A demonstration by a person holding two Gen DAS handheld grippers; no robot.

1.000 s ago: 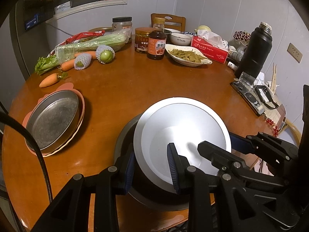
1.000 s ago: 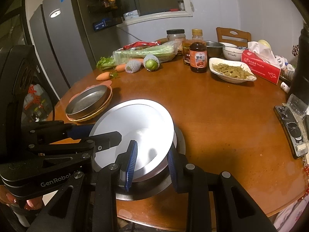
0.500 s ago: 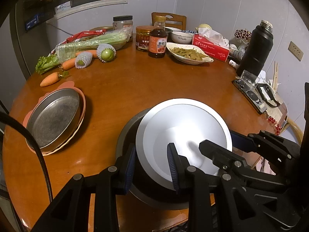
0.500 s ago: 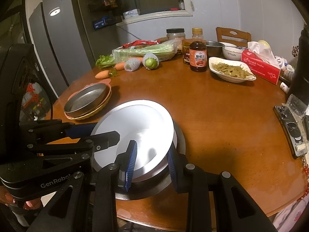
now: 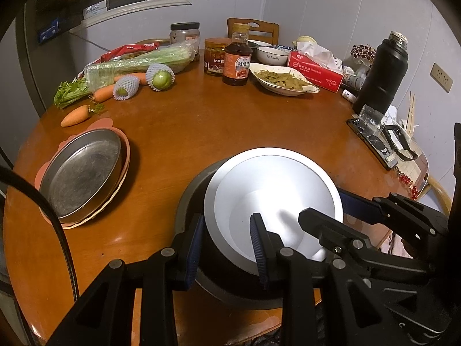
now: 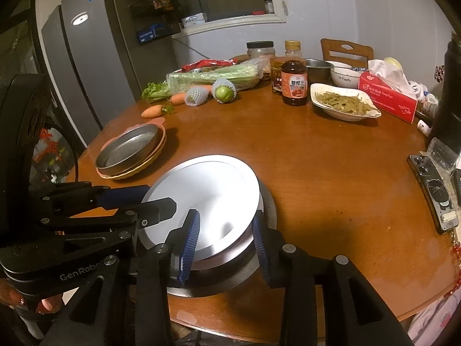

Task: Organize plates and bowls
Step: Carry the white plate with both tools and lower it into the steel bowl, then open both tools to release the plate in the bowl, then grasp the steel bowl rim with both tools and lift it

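Your left gripper (image 5: 227, 248) is clamped on the near rim of the white plate (image 5: 273, 199), which sits in a dark bowl (image 5: 196, 199). Your right gripper (image 6: 226, 240) straddles the same rim, jaws opening. Farther left, a metal pan (image 5: 80, 173) rests on the round table (image 5: 216, 124).

Glossy wooden table (image 5: 201, 121), matt metal plate (image 5: 276, 190), dull scuffed steel pan (image 5: 83, 173)

left wrist cam: close, angled down over round brown wooden table (image 5: 201, 121), facing far wall | right wrist cam: similar, apparently right of it | shared: stacked silver metal plates (image 5: 276, 196) (image 6: 207, 190), tabletop clutter
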